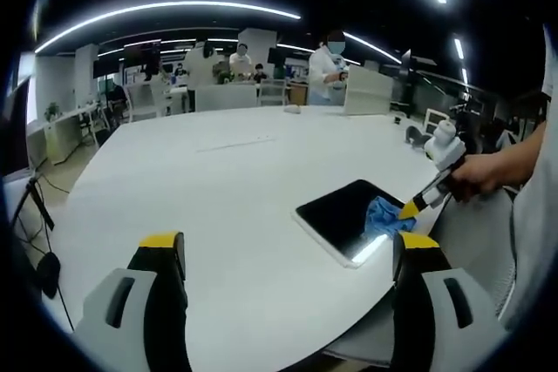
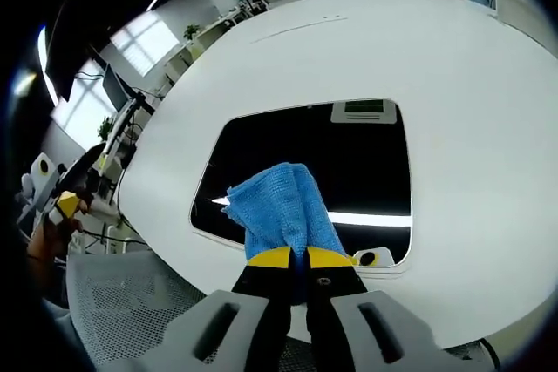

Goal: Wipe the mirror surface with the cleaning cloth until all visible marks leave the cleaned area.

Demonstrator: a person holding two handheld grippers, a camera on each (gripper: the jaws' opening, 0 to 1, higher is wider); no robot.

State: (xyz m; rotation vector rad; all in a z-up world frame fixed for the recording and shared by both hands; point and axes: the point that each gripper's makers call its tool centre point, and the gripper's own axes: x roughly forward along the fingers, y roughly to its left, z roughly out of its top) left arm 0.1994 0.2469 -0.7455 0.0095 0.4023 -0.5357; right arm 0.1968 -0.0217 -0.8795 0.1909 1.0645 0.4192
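A rectangular mirror (image 1: 340, 213) with a white frame lies flat on the white table (image 1: 218, 180) near its edge; its glass looks dark and reflects ceiling lights. A blue cleaning cloth (image 2: 283, 205) rests bunched on the mirror (image 2: 314, 150), near its lower edge in the right gripper view. My right gripper (image 2: 298, 257) is shut on the cloth's near end. From the right of the left gripper view, the right gripper (image 1: 417, 205) presses the cloth (image 1: 384, 215) onto the glass. My left gripper (image 1: 289, 243) hovers open over the table, left of the mirror, with nothing between its jaws.
A grey mesh chair (image 2: 131, 302) stands at the table edge beside the mirror. A person's hand (image 1: 478, 179) holds the right gripper. Several people and chairs (image 1: 218, 93) are beyond the table's far end, and a pale box (image 1: 366, 89) stands on it there.
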